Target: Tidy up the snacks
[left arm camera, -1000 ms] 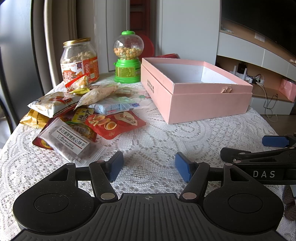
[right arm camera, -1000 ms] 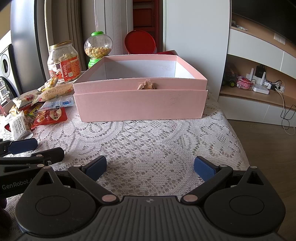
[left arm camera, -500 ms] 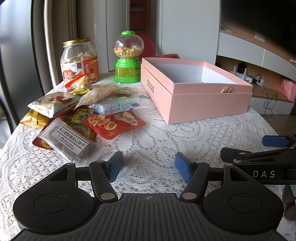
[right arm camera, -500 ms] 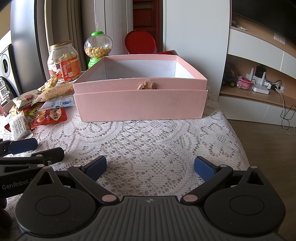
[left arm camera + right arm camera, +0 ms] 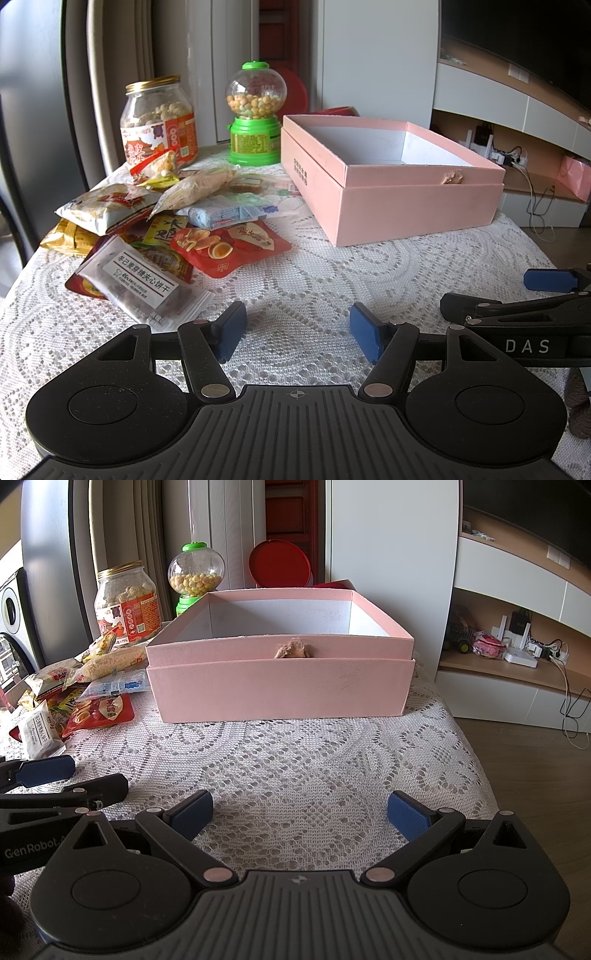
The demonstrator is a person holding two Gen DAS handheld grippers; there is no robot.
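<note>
Pink cardboard makes up the box point(image 5: 280, 686) that stands open on the lace-covered table point(image 5: 314, 760); its white inside shows nothing in the parts visible, so, as far as can be judged, the sorting has not begun; every snack is yet to be moved. The snack packets point(image 5: 177, 229) lie in a loose heap just beside the box, on its left as the left wrist view shows it; among them are a red pouch point(image 5: 232, 247), a clear wrapped biscuit pack point(image 5: 144, 284), a blue-and-white sachet point(image 5: 229, 214) and a pale bag point(image 5: 103, 206), several overlapping. Behind the heap a glass jar point(image 5: 159, 122) with a gold lid holds pale round pieces; next to it a green candy dispenser point(image 5: 255, 114) has its globe partly filled with small coloured balls. Left gripper point(image 5: 295, 332) hovers over bare lace near the biscuit pack, its jaws spread wide and holding nothing; right gripper point(image 5: 299, 812) faces the box's front wall, likewise wide apart and empty.
</note>
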